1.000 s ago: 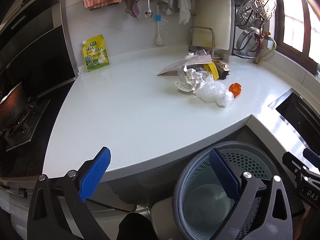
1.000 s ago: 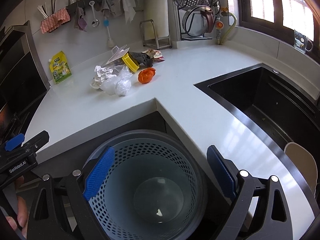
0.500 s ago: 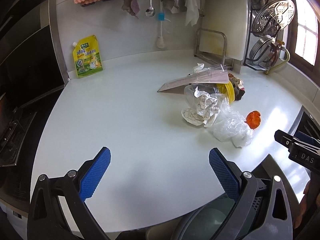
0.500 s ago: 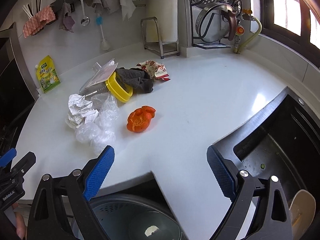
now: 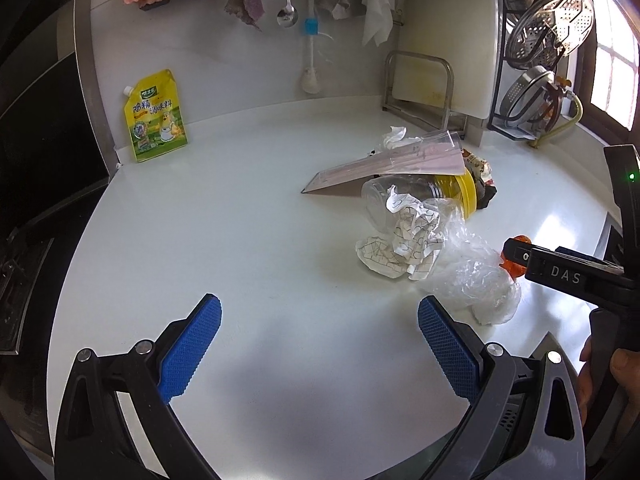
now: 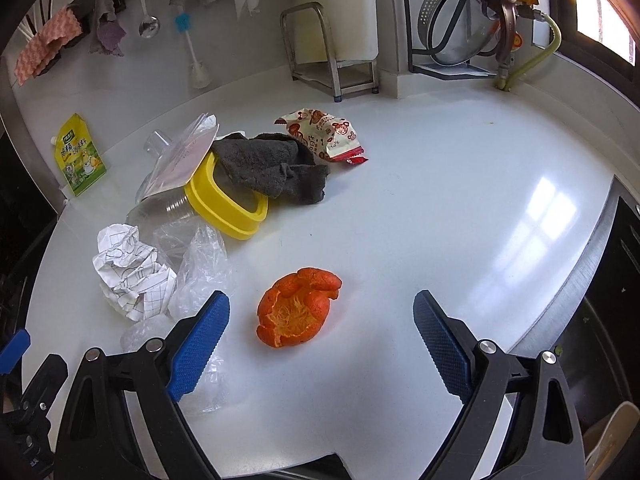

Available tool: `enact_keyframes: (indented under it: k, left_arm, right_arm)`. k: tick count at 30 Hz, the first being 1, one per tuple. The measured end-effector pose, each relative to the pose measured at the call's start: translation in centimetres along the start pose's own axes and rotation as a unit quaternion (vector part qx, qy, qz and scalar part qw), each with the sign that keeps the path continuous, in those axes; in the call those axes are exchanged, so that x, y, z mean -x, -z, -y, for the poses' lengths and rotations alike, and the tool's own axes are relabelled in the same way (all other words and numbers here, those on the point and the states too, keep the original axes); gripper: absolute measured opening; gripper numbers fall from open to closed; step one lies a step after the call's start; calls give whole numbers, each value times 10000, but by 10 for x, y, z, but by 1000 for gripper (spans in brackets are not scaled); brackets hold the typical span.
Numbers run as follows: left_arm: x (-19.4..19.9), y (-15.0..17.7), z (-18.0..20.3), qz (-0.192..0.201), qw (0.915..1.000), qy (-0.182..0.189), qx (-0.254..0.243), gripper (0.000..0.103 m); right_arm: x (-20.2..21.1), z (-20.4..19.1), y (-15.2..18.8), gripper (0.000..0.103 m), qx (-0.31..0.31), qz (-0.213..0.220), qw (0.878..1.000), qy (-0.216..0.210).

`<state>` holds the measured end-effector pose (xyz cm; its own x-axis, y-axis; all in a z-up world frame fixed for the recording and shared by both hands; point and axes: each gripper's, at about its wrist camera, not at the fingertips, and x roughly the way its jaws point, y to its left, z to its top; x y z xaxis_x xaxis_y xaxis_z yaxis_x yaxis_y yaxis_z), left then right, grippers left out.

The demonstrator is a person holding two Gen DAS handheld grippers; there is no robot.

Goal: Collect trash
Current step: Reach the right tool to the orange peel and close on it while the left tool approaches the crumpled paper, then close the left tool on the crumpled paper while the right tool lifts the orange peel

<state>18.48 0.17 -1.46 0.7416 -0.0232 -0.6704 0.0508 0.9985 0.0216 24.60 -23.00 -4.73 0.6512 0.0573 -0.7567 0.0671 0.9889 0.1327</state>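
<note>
**Right wrist view: both claws spread wide over the trash pile**

Right wrist view puts the orange peel (image 6: 298, 307) on the white tabletop (image 6: 440, 200), just ahead of the right claw (image 6: 320, 336), whose 2 blue pads stand wide apart with nothing between them. This view alone shows the dark grey cloth (image 6: 276, 168) draped into the yellow lid (image 6: 224, 204) and the printed snack wrapper (image 6: 324, 136) behind it, close to the cloth. To the left lie the crumpled paper (image 6: 128, 272) and the clear plastic bag (image 6: 200, 264), which runs under the claw's left finger. The black sink (image 6: 616, 280) fills the right edge.

Left wrist view hides most of the peel (image 5: 514, 268) behind the right tool's black body; only a sliver shows. It gives a clearer look at the clear plastic jar (image 5: 400, 196) lying on its side with a flat pink-tinted sheet (image 5: 396, 166) on top, the crumpled paper (image 5: 408, 240) and bag (image 5: 472, 276) in front. The left claw (image 5: 320, 340) is also released, empty, over bare tabletop (image 5: 240, 220). A yellow seasoning pouch (image 5: 156, 118) leans on the back wall. A hand (image 5: 608, 376) grips the right tool at the edge.

Compared with 1 second ago, the grey perforated bin that lay under both claws has dropped out of sight, and the pile sits far closer to both cameras.
</note>
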Motion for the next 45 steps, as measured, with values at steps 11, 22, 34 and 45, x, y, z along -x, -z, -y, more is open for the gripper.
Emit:
enact_keyframes:
  k: [11,22,34,45]
  left_arm:
    - [-8,-10,7,-16,9998,179,63,97]
    - [-23,-27,21,-72,9989,442,134,97]
    - [-46,-49,51,-67,9999,107,-101,97]
    - [-72,-50,59,-89,9995,-87,-281,95]
  right_arm:
    - [-12,-4,2,49,206,-254,9994,-79]
    - [6,40,9,25,-204,-140,9995,-185]
    - [21,66,9,25,-632,57,9965,-535]
    - [23,65,10,25,-651,67,9956,-664]
